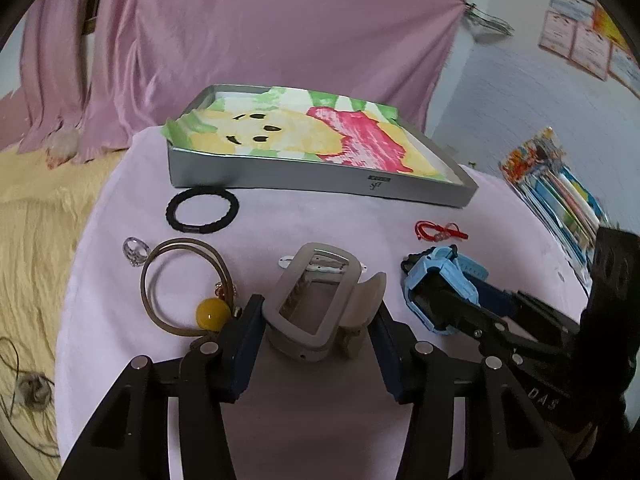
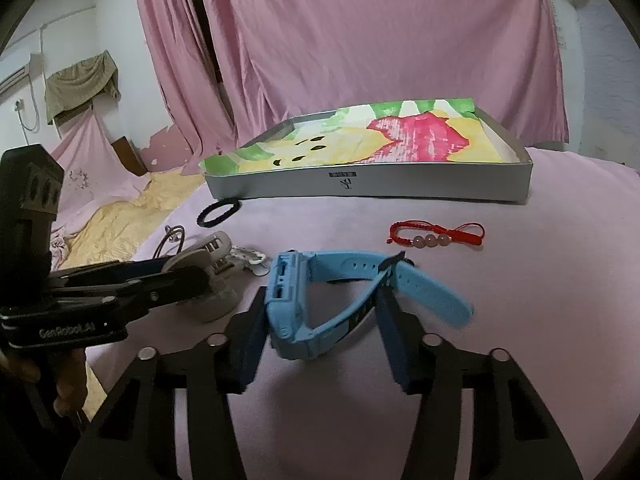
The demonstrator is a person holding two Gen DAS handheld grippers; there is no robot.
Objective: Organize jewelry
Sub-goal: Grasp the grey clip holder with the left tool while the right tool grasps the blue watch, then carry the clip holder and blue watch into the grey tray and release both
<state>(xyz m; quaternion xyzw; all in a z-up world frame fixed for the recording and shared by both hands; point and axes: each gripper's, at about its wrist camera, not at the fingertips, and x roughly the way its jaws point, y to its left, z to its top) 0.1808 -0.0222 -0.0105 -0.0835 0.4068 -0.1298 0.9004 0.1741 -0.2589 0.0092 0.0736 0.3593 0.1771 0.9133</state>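
In the left wrist view, a grey rectangular watch with a pale strap (image 1: 312, 308) sits low in the centre of the frame, between the blue pads of the left gripper (image 1: 316, 338); the jaws are closed against its sides. In the right wrist view, a light blue plastic watch with a rubbery strap (image 2: 320, 300) lies at centre frame between the pads of the right gripper (image 2: 324, 330), whose jaws press on the case and the strap.

Left of the grey watch lie a thin brown hoop bangle with a yellow bead (image 1: 184, 280), a clear ring (image 1: 135, 251) and, above them, a black elastic hair band (image 1: 203, 209). A red cord bracelet with three pink beads (image 2: 436, 234) rests right of centre. Everything lies on a pale pink cloth (image 1: 312, 216). Behind stands a shallow grey box lined with a bright painted picture (image 2: 400, 186), and a pink curtain (image 2: 380, 40) fills the top.
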